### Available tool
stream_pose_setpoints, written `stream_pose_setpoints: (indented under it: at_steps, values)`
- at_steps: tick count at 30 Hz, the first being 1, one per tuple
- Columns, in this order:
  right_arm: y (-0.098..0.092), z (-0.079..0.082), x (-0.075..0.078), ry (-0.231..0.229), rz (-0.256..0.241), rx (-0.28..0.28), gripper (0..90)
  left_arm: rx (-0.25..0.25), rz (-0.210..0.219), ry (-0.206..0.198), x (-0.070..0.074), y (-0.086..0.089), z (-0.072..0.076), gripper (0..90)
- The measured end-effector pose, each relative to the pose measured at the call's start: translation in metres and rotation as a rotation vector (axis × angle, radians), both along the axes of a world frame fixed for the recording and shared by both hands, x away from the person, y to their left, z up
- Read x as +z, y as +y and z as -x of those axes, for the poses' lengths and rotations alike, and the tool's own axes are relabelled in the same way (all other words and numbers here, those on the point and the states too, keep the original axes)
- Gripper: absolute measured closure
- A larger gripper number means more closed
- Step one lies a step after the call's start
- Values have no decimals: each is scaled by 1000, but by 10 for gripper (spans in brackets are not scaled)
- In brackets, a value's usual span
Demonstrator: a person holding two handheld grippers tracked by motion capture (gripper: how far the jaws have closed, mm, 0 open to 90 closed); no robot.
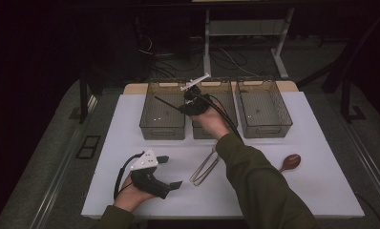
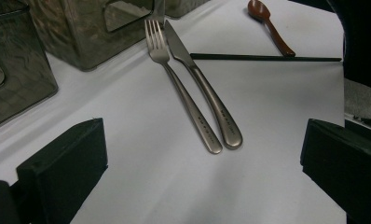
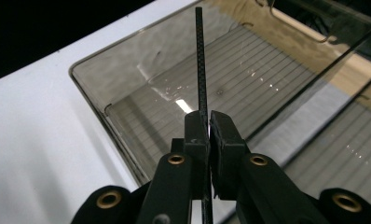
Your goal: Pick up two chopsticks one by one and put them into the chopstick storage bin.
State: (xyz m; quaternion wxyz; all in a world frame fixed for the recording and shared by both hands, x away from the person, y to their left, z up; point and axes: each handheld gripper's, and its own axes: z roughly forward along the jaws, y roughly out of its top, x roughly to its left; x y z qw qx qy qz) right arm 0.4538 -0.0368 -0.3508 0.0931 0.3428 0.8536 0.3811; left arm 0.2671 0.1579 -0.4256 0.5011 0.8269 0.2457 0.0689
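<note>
My right gripper [image 1: 184, 108] is raised over the left clear bin [image 1: 162, 130] at the back of the white table. It [image 3: 208, 122] is shut on a thin black chopstick [image 3: 200, 65], which points out over the bin's ribbed floor [image 3: 249, 88]. The chopstick [image 1: 166, 101] sticks out to the left. My left gripper [image 1: 171, 171] rests low near the front left, open and holding nothing [image 2: 202, 182]. Ahead of it lie a steel fork [image 2: 181, 88] and knife [image 2: 207, 98] side by side, with a second black chopstick [image 2: 267, 58] flat on the table beyond them.
A middle bin [image 1: 224, 90] and a right bin [image 1: 264, 128] stand beside the left one. A brown wooden spoon [image 1: 290, 162] lies at the right front, also far off [image 2: 270, 25] past the chopstick. The fork and knife [image 1: 205, 167] sit beside the right forearm.
</note>
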Motion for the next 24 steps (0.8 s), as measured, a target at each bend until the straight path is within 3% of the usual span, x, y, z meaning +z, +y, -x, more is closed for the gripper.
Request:
stream_pose_setpoints:
  at_steps: [15, 18, 24]
  values:
    - [41, -18, -13, 37, 40, -18, 837, -13, 13, -4, 2, -1, 1, 0]
    - [43, -19, -13, 33, 24, -18, 708, -15, 16, -7, 2, -2, 2, 0]
    - [36, -18, -8, 19, 9, -19, 589, -21, 10, -9, 3, -2, 1, 0]
